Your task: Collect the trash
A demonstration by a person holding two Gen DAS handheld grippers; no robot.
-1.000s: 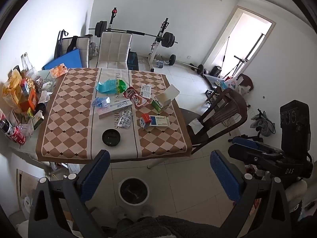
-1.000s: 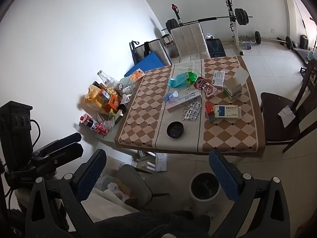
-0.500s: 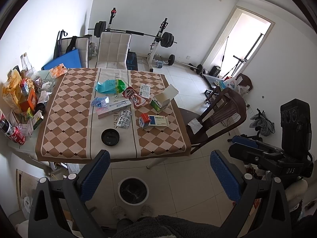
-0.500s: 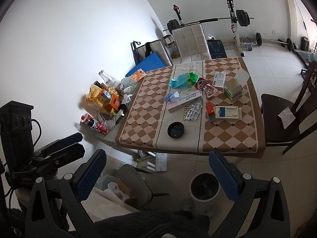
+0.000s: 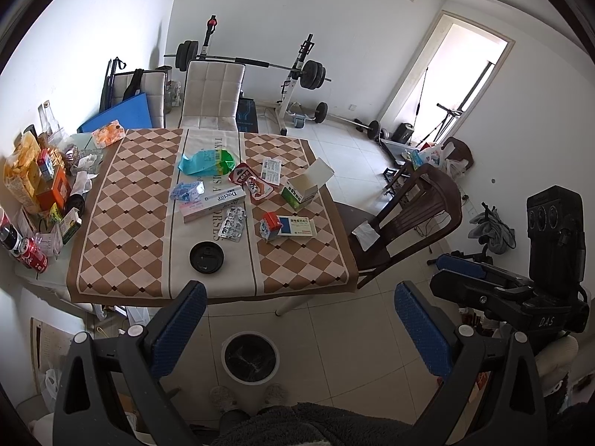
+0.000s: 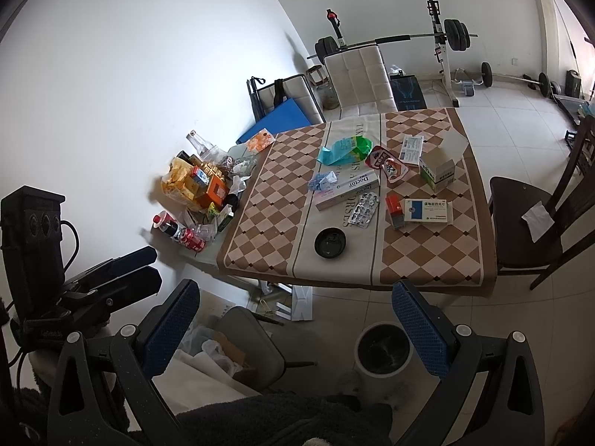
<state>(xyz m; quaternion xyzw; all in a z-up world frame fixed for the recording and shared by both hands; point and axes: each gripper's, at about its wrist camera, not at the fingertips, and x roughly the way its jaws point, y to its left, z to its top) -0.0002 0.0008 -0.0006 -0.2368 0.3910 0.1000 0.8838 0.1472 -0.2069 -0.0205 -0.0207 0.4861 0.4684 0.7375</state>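
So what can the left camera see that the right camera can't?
Only the left wrist view shows the bright doorway and the whole brown chair beside the table. Only the right wrist view shows the grey chair on the floor with bags and cardboard next to it. Both show the checkered table with its litter, such as the black lid, the Doctor box and the green box, plus the round bin on the floor. Both grippers, left and right, are open and empty.
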